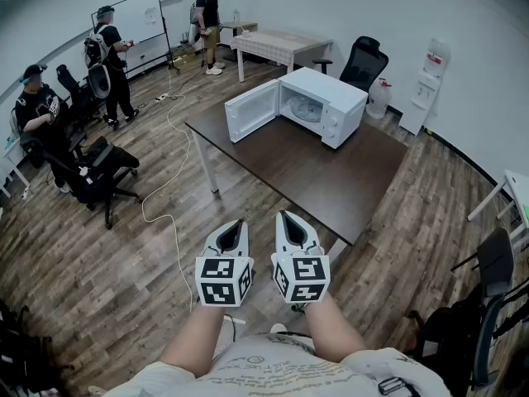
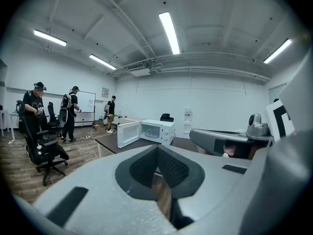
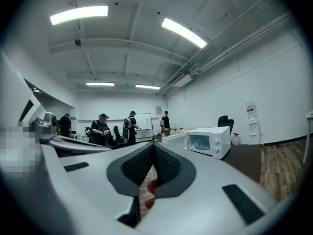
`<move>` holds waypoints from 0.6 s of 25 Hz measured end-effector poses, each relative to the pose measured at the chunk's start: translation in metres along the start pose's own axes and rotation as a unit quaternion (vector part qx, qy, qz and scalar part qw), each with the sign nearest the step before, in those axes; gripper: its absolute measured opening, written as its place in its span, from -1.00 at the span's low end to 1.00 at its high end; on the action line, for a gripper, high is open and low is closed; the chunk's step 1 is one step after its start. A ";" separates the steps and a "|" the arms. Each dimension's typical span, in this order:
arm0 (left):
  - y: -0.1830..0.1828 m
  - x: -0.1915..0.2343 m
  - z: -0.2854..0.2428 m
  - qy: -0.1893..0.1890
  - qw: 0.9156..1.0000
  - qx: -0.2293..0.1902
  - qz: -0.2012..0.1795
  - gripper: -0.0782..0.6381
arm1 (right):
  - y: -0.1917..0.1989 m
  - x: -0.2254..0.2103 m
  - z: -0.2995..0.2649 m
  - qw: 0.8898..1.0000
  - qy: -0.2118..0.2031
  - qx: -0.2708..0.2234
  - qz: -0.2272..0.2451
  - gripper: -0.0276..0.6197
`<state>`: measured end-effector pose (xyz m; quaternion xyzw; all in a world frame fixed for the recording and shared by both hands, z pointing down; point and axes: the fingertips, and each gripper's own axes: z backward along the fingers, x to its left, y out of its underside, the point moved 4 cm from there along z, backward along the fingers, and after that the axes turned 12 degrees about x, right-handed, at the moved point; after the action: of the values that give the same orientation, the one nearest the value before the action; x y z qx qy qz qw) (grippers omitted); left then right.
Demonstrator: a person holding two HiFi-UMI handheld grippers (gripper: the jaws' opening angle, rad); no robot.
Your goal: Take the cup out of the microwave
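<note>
Pointing forward side by side near the body, left gripper [image 1: 238, 223] and right gripper [image 1: 285, 217] are both clenched empty, well short of the open microwave [image 1: 326, 98] on the table [image 1: 331, 180]; the cup inside is too small to tell.

One white microwave [image 1: 318, 106] sits on one dark bench [image 1: 331, 180], its one door [image 1: 252, 112] swung open. One cloth-covered table [image 1: 277, 46] stands behind the microwave. There are four black office chairs: one [image 1: 364, 60] just behind the microwave, two [image 1: 70, 89] [image 1: 95, 172] well to its left, and one [image 1: 496, 263] well to its right. Three people [image 1: 111, 56] are to its left, near one whiteboard [image 1: 140, 19]. One water dispenser [image 1: 430, 77] is to its right. In front of the microwave are two claws: the left claw [image 1: 237, 222] and the right claw [image 1: 286, 216].
</note>
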<state>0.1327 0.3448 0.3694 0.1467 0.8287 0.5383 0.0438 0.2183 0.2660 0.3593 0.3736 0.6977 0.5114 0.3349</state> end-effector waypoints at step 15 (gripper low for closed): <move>-0.017 -0.034 -0.052 0.000 1.000 -0.003 -0.007 -0.76 | -0.008 -0.053 -0.011 0.999 -0.032 -0.025 -0.021 -0.87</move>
<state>0.1503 0.2832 0.3727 0.1409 0.8279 0.5408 0.0484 0.2337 0.2134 0.3594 0.3668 0.6809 0.5096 0.3770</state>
